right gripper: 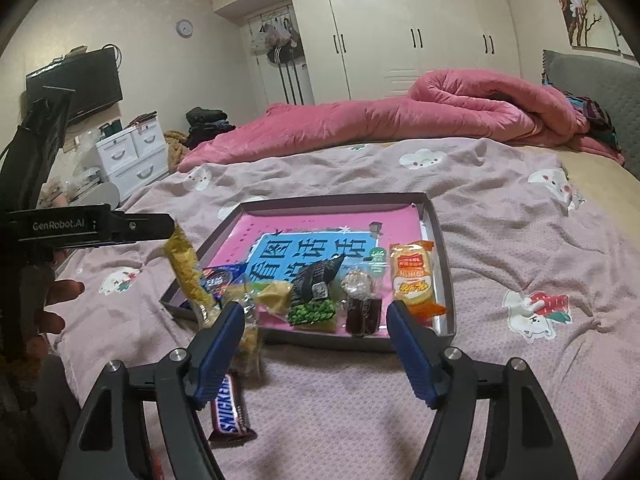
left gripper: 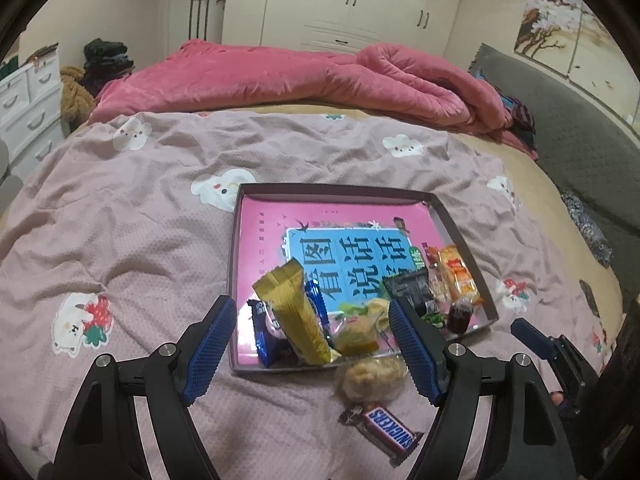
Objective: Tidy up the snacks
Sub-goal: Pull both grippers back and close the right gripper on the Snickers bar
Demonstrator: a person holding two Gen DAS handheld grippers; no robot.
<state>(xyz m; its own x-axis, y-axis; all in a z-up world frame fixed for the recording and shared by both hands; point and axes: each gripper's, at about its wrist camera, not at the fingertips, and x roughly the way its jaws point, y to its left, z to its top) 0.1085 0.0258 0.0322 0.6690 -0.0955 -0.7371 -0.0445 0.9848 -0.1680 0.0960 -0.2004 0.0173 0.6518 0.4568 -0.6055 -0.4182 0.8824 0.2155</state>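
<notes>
Holding nothing, the left gripper (left gripper: pixel 312 344) and right gripper (right gripper: pixel 316 344) both stand wide, angled downward above the shallow grey cardboard tray (left gripper: pixel 466 236) where most wrapped snacks lie gathered. Just beneath them, outside the tray on the pink bedspread (left gripper: pixel 132 216), remain a brown Snickers bar (left gripper: pixel 390 432) and a clear-wrapped pastry (left gripper: pixel 370 378), seemingly awaiting collection.

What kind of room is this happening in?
A home bedroom, most likely. The snack tray sits on a bed with a rolled pink quilt at the far side, and white wardrobes line the back wall.
</notes>
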